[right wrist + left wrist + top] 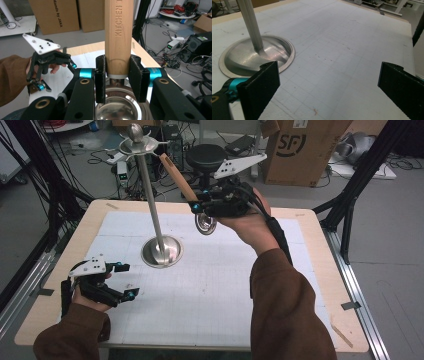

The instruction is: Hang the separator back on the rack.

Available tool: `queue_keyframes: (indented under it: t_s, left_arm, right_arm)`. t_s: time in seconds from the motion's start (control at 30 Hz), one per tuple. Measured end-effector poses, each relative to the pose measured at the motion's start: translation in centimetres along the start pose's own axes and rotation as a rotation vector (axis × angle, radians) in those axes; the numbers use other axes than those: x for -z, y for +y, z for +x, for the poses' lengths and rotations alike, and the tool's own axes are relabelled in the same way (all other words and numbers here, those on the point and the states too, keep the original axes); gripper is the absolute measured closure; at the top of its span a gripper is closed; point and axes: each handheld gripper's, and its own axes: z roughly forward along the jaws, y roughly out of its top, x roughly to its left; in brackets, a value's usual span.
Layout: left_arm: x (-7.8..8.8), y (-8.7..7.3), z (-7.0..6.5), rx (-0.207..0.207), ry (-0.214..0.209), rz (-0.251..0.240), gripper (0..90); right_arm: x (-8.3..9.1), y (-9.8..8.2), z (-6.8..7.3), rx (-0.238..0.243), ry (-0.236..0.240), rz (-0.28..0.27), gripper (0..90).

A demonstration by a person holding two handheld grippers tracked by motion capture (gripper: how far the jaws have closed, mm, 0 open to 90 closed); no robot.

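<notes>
The stand [161, 251] sits on the table [320, 270], left of centre. The left gripper [126, 281] is near the table's front-left corner, just before the stand's base. The right gripper [196, 203] is above the table, right of the stand's pole, with the ladle [179, 176] between its jaws.

Brown sleeves; black grippers with teal joints, brass rivets, white screw-dotted three-cornered plates, black cables.

A robotics lab or test room is shown. A wooden worktop [320, 270] covered by a white gridded mat [210, 285] is framed by black struts [360, 175]. On the grey floor beyond it, tangled cables [100, 155], electronic boxes [197, 45], a black stool [206, 156] and cardboard shipping boxes [300, 150] are seen.
</notes>
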Motion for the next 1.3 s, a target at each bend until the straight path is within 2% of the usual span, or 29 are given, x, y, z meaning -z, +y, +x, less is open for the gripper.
queue_keyframes:
  t_s: [0.13, 0.33, 0.5, 1.3]
  left_arm:
    - [0.0, 0.0, 0.0, 0.0, 0.0, 0.001, 4.5]
    - [0.0, 0.0, -0.1, -0.001, -0.001, 0.001, 4.5]
    - [0.0, 0.0, 0.0, 0.0, -0.001, 0.0, 4.5]
    - [0.0, 0.0, 0.0, 0.001, -0.007, -0.002, 4.5]
  right_arm:
    - [-0.4, 0.5, -0.1, 0.01, -0.008, 0.005, 69.0]
    - [-0.7, 0.7, -0.6, -0.017, -0.01, 0.008, 69.0]
    - [-1.2, 0.5, -1.2, -0.017, -0.017, 0.011, 69.0]
    - [-3.6, 0.7, -1.8, -0.053, 0.021, 0.002, 69.0]
